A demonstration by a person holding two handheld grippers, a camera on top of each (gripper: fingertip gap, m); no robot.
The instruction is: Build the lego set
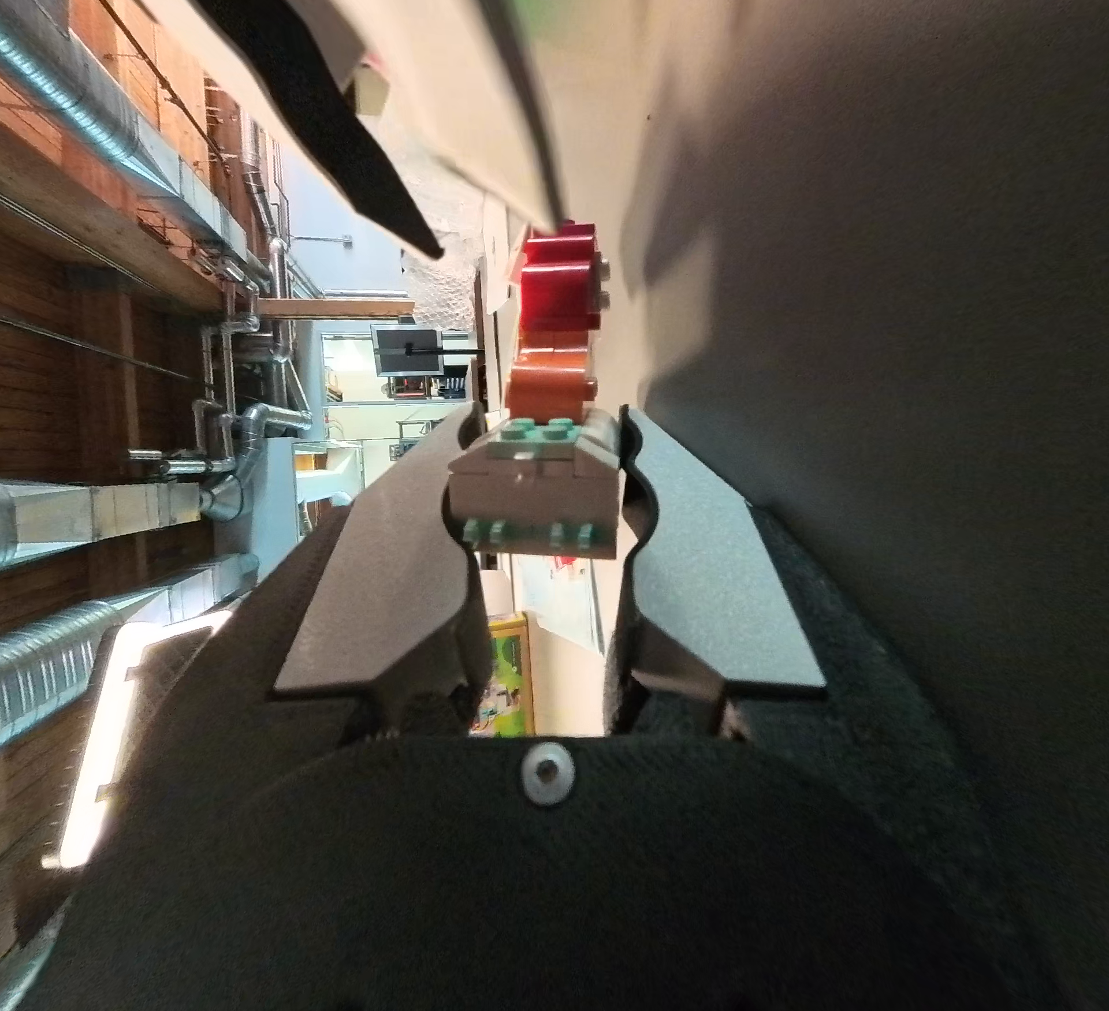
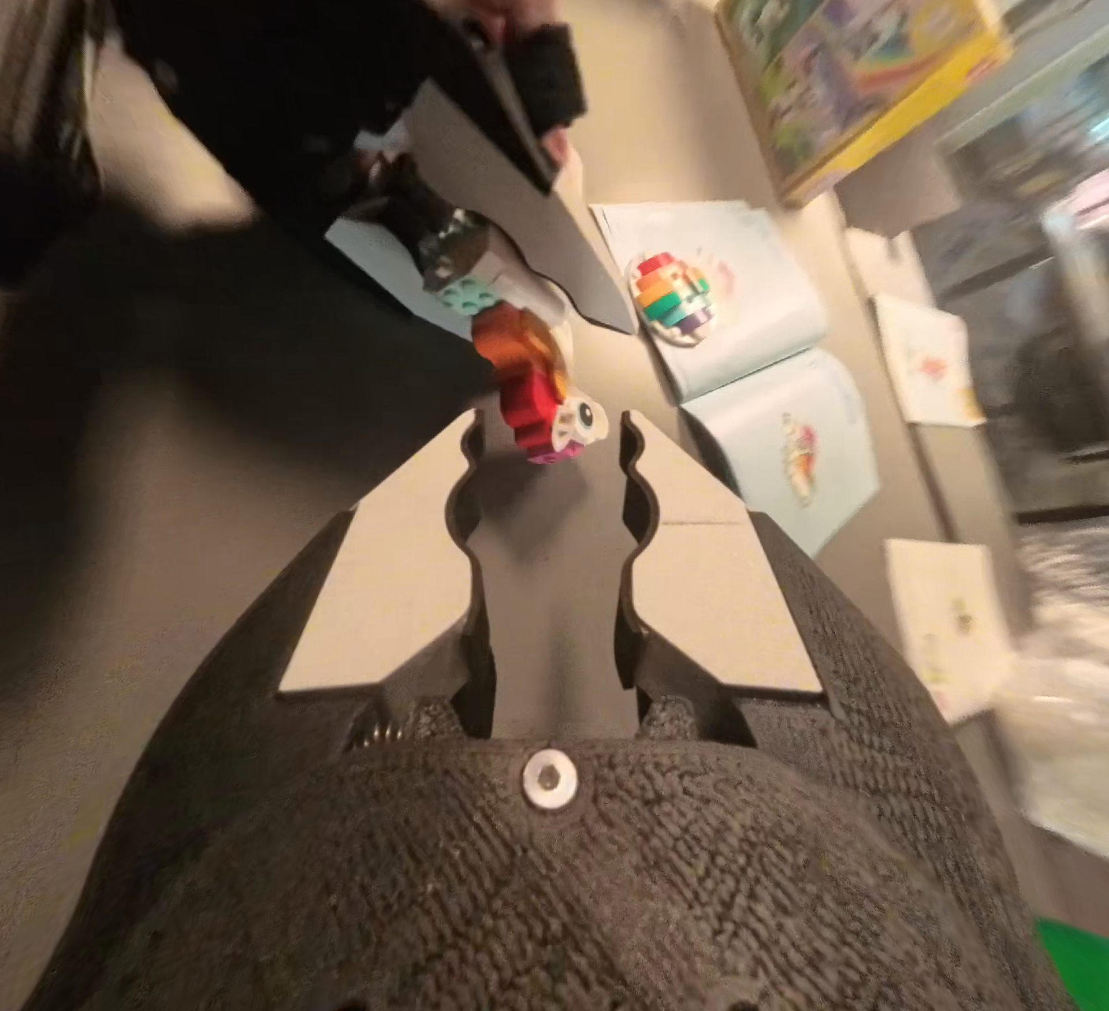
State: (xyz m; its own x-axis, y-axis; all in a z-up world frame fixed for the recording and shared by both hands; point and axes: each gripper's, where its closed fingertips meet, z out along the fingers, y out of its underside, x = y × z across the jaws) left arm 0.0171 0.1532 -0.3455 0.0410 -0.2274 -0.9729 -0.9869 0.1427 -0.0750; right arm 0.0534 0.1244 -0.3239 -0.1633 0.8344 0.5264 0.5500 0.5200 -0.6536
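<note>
My left gripper (image 1: 549,424) is shut on the grey and teal base of a small lego model (image 1: 534,490) and holds it above the table. The model's orange and red curved pieces (image 1: 555,286) stick out past the fingertips. In the right wrist view the model (image 2: 528,376) hangs from the left gripper (image 2: 480,292), which a hand holds at the upper left. Its red end carries a white eye piece (image 2: 579,418). My right gripper (image 2: 547,430) is open and empty, its tips on either side of that red end, not touching. Its blurred fingers (image 1: 456,70) show in the left wrist view.
An open pale-blue instruction booklet (image 2: 774,382) lies on the grey table (image 2: 180,502) to the right. The lego box (image 2: 852,40) stands at the far right. Loose white sheets (image 2: 936,616) lie along the right edge. A green object (image 2: 1074,946) shows at the bottom right. There is about 5 centimetres between the tips of the two grippers.
</note>
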